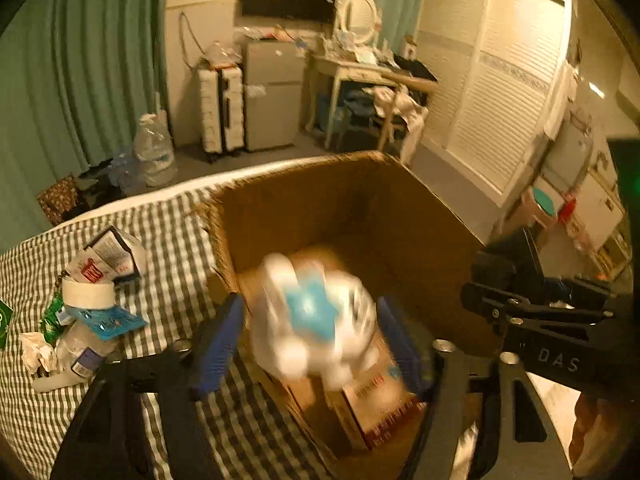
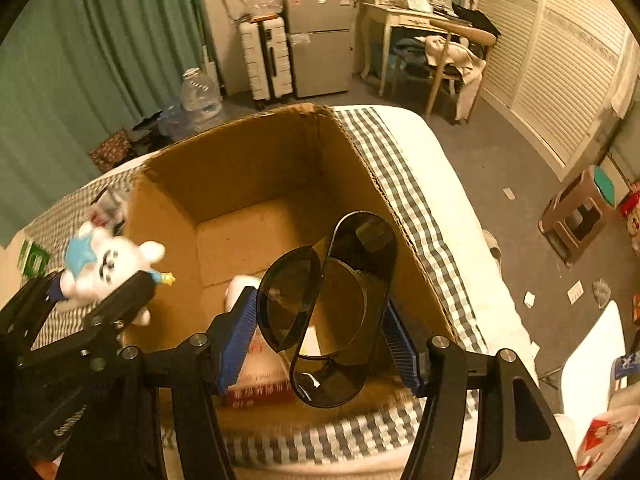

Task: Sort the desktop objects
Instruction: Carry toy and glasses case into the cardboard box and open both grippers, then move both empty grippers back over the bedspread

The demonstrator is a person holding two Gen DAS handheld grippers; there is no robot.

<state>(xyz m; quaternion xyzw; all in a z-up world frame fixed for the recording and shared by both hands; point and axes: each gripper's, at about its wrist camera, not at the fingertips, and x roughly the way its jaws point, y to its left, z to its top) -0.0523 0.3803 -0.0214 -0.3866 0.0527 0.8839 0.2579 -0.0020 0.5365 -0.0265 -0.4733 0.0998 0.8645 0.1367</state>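
Grippers both over the cardboard box (image 2: 256,168), which sits on the checked bedspread (image 1: 176,232). Left gripper (image 1: 312,320) reaches in over the box's left rim, blue pads clamped on a white plush toy (image 1: 312,316), blurred, blue star patch facing the camera. Right gripper (image 2: 320,316) sits above the box's near rim, angled down, gripping dark folded sunglasses (image 2: 328,308); long axis runs near-far, far end tilted right. Leftover clutter (image 1: 88,304) lies near the bedspread's left edge.

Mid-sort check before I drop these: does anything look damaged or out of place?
Yes: the cardboard box has a ragged, torn top rim. Papers lie scattered on the floor right of the bed.
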